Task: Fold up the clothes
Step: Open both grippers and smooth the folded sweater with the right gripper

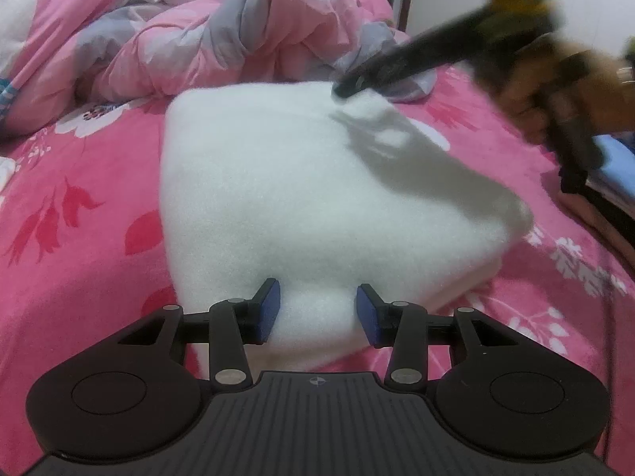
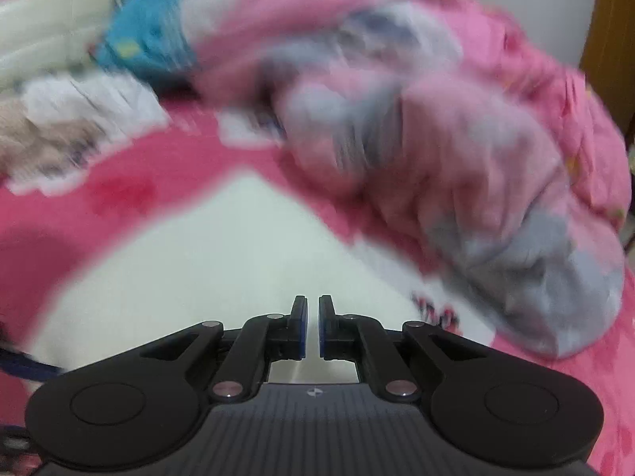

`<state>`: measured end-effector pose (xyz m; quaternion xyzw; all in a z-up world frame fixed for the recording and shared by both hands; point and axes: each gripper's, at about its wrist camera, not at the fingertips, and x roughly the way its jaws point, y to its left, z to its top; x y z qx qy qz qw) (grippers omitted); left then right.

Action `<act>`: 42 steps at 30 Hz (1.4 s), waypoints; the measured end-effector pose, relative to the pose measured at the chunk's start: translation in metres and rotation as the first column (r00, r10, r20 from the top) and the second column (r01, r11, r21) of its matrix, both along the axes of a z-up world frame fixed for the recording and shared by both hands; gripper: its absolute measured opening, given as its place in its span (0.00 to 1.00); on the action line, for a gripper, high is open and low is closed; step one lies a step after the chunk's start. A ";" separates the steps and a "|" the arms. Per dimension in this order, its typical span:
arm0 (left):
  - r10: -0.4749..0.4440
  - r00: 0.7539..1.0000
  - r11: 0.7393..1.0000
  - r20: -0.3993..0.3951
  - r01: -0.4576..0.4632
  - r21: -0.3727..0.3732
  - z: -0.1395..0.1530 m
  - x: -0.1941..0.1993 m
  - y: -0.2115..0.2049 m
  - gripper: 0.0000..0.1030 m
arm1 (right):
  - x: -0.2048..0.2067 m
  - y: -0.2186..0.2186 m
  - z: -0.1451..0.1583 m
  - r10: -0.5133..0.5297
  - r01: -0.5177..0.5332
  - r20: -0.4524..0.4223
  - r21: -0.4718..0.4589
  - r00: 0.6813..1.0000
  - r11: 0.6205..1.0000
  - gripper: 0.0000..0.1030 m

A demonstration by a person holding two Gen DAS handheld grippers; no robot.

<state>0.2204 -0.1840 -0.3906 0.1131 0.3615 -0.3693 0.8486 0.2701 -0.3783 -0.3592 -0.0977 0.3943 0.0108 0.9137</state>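
The soft white fleece garment (image 1: 317, 190) lies folded on the pink flowery bed (image 1: 79, 206). The left gripper (image 1: 317, 313) is released at its near edge. The right gripper (image 2: 313, 325), nearly clenched and holding nothing, is at its far right corner (image 1: 357, 83). It may be getting smoothed or folded again.

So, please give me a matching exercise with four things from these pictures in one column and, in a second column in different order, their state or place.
Things:
1. left hand-held gripper
2. right hand-held gripper
3. white folded garment
4. pink quilt

States or places:
A. crumpled in a heap at the far side of the bed
B. jaws wide apart, at the garment's near edge
C. lying flat on the pink floral sheet
D. jaws almost together, only a thin gap, nothing seen between them

Pairs: 1-B, 2-D, 3-C, 4-A
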 end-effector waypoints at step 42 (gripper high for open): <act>-0.054 0.992 0.983 -0.112 0.033 -0.178 -0.008 0.011 0.039 0.44 | 0.031 0.100 -0.007 0.225 -0.186 -0.099 0.304 0.969 0.934 0.00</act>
